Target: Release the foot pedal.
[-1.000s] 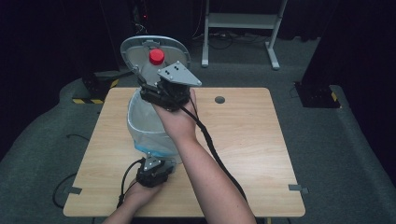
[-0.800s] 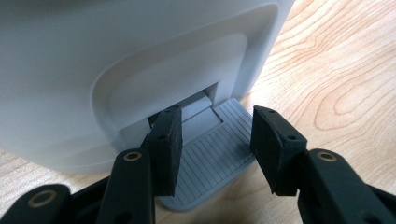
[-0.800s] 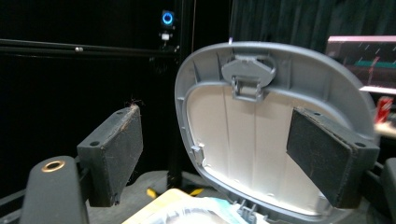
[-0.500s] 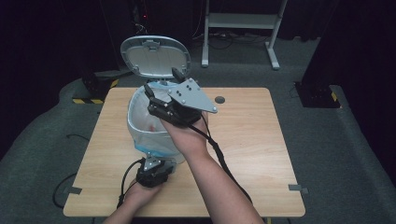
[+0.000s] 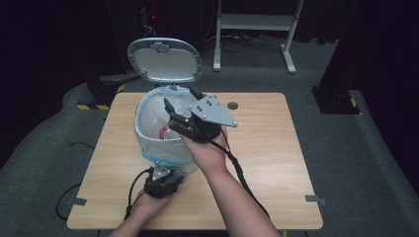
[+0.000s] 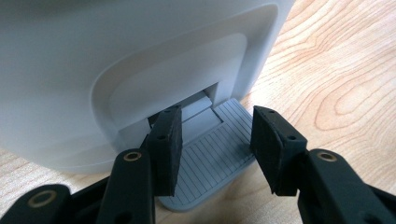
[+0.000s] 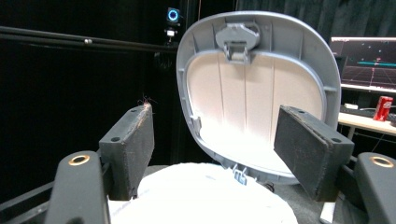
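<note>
A white pedal bin (image 5: pixel 163 148) with a pale blue liner stands on the wooden table (image 5: pixel 267 148), its grey lid (image 5: pixel 165 61) raised. Inside it lies an item with a red cap (image 5: pixel 164 132). My right gripper (image 5: pixel 182 101) hovers over the bin's right rim, open, with nothing between its jaws. In the right gripper view it (image 7: pixel 219 140) faces the lid's underside (image 7: pixel 257 84) above the liner (image 7: pixel 205 196). My left gripper (image 5: pixel 159 171) sits low at the bin's front. Its open jaws (image 6: pixel 215 140) rest on either side of the ribbed grey pedal (image 6: pixel 210 158).
A round cable hole (image 5: pixel 232 105) lies in the table behind the right gripper. A white metal stand (image 5: pixel 257 24) is on the floor beyond the table. Far off, a monitor (image 7: pixel 364 58) and a red can (image 7: pixel 384 107) sit on another desk.
A second ago my right gripper held the red-capped item above the bin. The item now lies inside the bin, and the gripper has opened and drawn back to the right.
</note>
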A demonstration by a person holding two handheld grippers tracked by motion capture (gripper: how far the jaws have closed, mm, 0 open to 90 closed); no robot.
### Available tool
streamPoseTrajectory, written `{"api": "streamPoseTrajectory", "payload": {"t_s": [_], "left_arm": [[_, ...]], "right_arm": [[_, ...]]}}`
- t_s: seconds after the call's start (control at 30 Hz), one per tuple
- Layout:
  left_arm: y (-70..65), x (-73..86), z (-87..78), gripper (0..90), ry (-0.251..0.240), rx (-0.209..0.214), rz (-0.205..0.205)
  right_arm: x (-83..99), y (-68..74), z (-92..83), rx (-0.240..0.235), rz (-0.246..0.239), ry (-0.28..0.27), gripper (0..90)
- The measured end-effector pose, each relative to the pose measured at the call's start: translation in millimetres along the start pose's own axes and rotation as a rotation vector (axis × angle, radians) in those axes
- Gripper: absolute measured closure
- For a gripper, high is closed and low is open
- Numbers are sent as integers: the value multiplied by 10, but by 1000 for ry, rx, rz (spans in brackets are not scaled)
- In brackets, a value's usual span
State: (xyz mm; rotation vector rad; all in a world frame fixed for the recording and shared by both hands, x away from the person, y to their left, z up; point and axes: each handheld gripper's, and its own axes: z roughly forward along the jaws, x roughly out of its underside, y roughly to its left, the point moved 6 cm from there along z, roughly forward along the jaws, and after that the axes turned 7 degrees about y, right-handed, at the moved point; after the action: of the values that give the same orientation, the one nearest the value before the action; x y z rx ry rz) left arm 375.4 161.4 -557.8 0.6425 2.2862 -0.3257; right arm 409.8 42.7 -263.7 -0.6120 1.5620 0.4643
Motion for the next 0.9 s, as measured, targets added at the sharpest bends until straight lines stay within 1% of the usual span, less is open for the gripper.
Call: {"api": "streamPoseTrajectory", "payload": {"t_s": [0.07, 0.3, 0.43, 0.63, 0.83, 0.9], "left_arm": [[-1, 0, -1, 536, 0, 0, 1], [-1, 1, -1, 536, 0, 0, 1], [-1, 1, 0, 536, -1, -1, 2], [-7, 0, 0, 536, -2, -2, 0], [-6, 0, 1, 536, -4, -2, 2], [-7, 4, -1, 536, 2, -2, 1]], "right_arm": [[46, -12, -10, -1, 2, 11, 292], [210, -79, -85, 18, -11, 49, 299], [326, -120, -142, 38, -28, 72, 305], [485, -201, -239, 58, -32, 101, 309], [726, -291, -342, 86, -39, 135, 312], [833, -335, -376, 94, -36, 158, 313]]}}
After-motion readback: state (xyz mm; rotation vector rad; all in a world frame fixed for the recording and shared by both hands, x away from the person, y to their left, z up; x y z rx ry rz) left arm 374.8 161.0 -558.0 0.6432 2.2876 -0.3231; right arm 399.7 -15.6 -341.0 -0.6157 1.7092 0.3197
